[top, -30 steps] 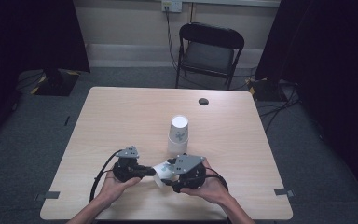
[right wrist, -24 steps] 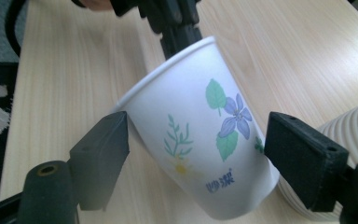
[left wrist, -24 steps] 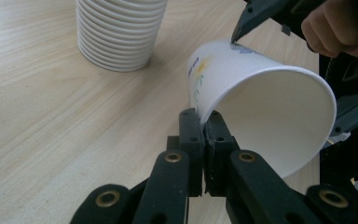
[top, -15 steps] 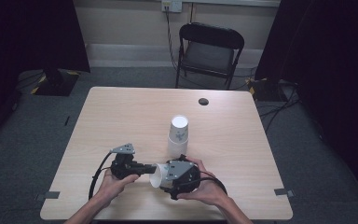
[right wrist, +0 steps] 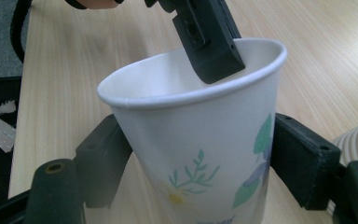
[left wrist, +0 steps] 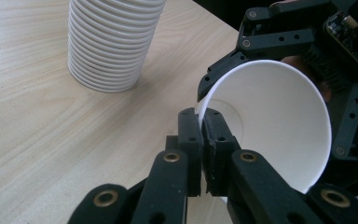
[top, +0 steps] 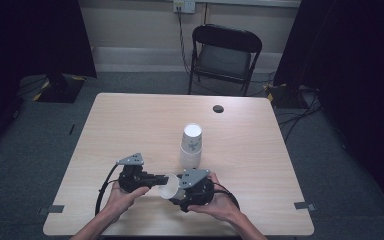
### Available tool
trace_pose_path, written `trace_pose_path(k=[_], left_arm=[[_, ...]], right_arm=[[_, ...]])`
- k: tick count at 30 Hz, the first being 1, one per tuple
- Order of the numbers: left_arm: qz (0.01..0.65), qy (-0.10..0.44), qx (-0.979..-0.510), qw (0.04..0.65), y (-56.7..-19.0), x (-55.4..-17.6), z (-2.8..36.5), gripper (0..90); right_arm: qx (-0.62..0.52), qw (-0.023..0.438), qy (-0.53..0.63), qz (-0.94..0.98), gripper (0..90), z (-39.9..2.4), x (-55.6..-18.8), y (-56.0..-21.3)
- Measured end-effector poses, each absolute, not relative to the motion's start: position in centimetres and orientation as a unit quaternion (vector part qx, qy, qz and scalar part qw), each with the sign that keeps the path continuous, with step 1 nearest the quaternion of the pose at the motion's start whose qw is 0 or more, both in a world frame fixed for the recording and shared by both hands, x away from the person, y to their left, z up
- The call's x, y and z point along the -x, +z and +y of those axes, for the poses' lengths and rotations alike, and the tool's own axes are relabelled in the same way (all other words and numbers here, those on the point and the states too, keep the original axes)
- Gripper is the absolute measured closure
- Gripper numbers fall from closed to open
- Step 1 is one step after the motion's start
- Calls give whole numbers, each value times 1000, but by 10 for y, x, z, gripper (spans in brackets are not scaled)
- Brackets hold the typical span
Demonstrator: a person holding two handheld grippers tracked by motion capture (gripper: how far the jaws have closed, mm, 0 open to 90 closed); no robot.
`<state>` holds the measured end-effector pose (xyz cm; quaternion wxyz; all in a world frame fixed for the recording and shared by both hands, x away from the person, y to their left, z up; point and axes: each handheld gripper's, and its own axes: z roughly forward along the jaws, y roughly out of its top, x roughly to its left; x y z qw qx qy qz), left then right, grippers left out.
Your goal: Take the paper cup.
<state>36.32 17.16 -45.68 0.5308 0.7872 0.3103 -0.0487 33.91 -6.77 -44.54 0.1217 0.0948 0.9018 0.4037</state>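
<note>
The paper cup [left wrist: 270, 121] hangs above the table's [top: 130, 125] near edge, between both grippers. The left gripper [left wrist: 201, 140] pinches its rim, jaws closed. The right gripper [right wrist: 191, 172] flanks its body; its jaws have just been closing, seemingly touching. The cup stack [top: 191, 145] stands just beyond.

no readable text, label, brand, number or sign is showing anywhere. the paper cup [right wrist: 200, 154] is carrying only a printed leaf and flower pattern, no words. the stack of cups [left wrist: 112, 42] is showing plain ribbed rims, no print readable. the table [top: 130, 130] is showing bare wood grain, nothing written on it.
</note>
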Motion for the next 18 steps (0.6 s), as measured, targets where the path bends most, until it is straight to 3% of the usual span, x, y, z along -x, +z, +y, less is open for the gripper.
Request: trace_pose_path(k=[8,18], left_arm=[[316,-68,-786,527,-457,-362,168,885],[324,-79,-782,526,-456,-360,166,874]], right_arm=[[-74,145,402,901,204,-60,-334,-445],[-71,129,407,901,245,-58,-333,-446]])
